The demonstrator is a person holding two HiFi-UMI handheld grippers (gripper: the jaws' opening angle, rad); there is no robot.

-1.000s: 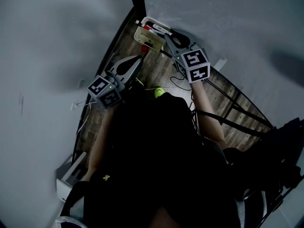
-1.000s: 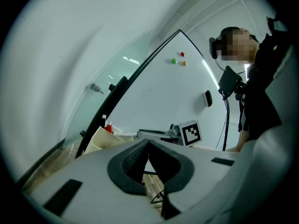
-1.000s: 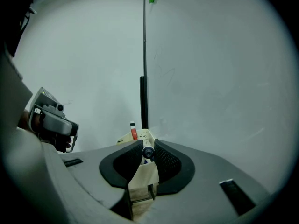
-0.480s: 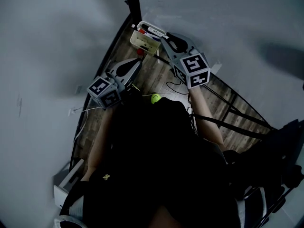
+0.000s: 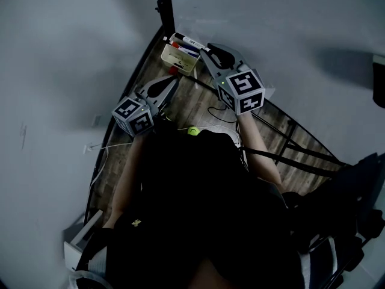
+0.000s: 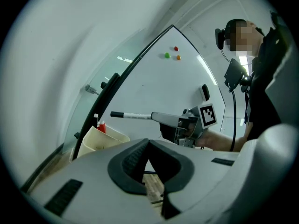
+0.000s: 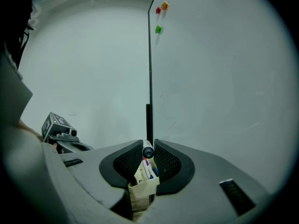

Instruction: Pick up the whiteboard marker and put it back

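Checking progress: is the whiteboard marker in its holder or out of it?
Out. The right claw grips the marker level above the cream holder, clear of its rim. Other markers stand inside.

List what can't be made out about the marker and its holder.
Marker label: too small in the left gripper view; end-on between the jaws in the right gripper view.
Holder contents: dark and tiny in the head view; partly covered by the jaws in the right gripper view.

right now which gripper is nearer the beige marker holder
Right. The right gripper holds the whiteboard marker right over the marker holder; the left gripper sits farther back, apart from it.
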